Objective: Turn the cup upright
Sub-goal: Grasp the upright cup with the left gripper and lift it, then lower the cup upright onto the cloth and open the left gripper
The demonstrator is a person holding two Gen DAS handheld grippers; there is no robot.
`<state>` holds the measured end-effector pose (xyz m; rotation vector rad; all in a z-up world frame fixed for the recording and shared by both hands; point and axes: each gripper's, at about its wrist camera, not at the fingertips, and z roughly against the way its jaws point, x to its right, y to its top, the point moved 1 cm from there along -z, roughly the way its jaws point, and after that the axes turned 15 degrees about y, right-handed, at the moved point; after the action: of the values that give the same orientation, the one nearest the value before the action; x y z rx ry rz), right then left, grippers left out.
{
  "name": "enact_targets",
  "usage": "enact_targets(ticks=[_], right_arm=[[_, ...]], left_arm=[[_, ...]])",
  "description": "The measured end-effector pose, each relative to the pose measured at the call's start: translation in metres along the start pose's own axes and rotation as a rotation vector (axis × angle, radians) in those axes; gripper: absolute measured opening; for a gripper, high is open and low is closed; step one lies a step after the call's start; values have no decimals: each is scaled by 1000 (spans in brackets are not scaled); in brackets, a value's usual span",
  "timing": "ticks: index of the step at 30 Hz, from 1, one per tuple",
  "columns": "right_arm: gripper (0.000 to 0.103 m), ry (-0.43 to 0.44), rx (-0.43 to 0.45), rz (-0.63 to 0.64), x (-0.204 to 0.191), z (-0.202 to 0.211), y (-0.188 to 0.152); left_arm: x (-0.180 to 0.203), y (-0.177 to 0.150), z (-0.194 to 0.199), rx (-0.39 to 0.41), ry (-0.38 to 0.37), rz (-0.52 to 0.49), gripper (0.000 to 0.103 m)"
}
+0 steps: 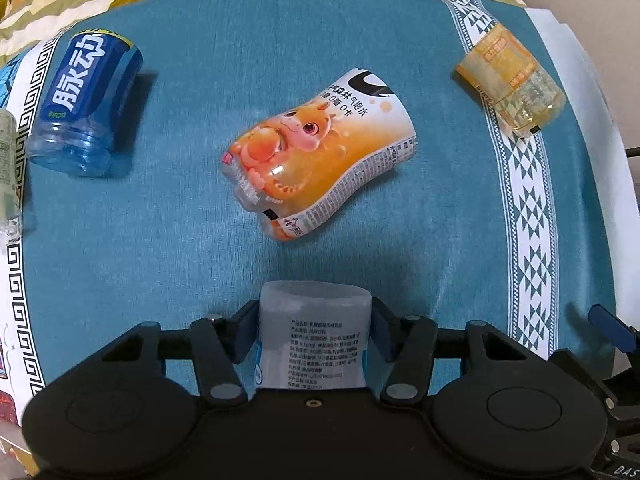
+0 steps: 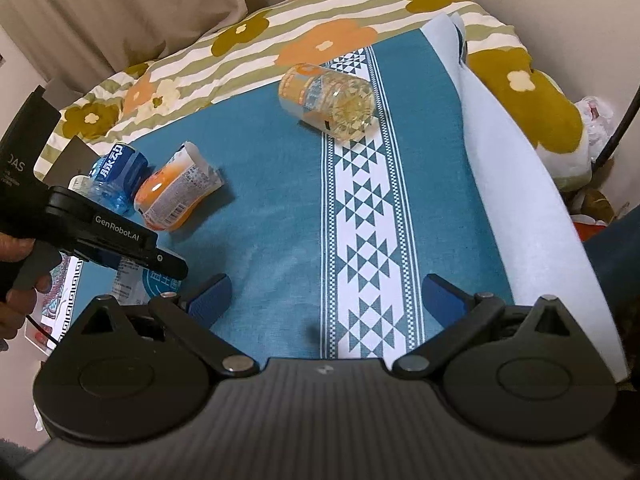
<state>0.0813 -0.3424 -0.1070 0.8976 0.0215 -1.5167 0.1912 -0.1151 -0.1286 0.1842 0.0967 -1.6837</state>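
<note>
My left gripper (image 1: 314, 322) is shut on a white printed cup (image 1: 314, 340) cut from a bottle, held above the blue cloth. An orange cartoon-print cup (image 1: 320, 152) lies on its side ahead of it, and shows in the right wrist view (image 2: 176, 192). A blue cup (image 1: 86, 104) lies on its side at the left. A yellow clear cup (image 1: 510, 80) lies on its side at the far right, and shows in the right wrist view (image 2: 330, 98). My right gripper (image 2: 326, 300) is open and empty above the cloth. The left gripper (image 2: 120, 248) appears at that view's left.
A blue patterned tablecloth (image 1: 200, 240) covers the surface, with a white patterned band (image 2: 368, 240) along its right. A floral quilt (image 2: 240, 40) lies behind. Another pale cup (image 1: 8, 160) sits at the far left edge. A pale cloth (image 2: 520, 200) borders the right side.
</note>
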Motion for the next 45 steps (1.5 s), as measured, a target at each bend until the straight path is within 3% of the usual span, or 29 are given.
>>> enact_targets(ticks=[7,12,14,18,26,37,45], right_arm=[[103,11,19,9,-9,4,5],[103,28,20,25,-16,3,7],[103,31,12,35,-20,1,7],[103,27,-28,57,-28,-9,3],[103,-44,-54,140,-43,-24,-6],[103,-60,-37,167,-53,-33,-17],[103,-45,-32,154,-58,-34,-18]], left_arm=[[-16,-15,29,78,-51,31,59],[-28,-48,53,365,-46,102,59],[-31,-69,52,515,-68,171,59],[-28,-103,41,740,-52,230,60],[-27,-126,8,969,-53,334,62],[-26,-143,-7,985,-52,316,63],[-25,-141,6,854,-18,233,63]])
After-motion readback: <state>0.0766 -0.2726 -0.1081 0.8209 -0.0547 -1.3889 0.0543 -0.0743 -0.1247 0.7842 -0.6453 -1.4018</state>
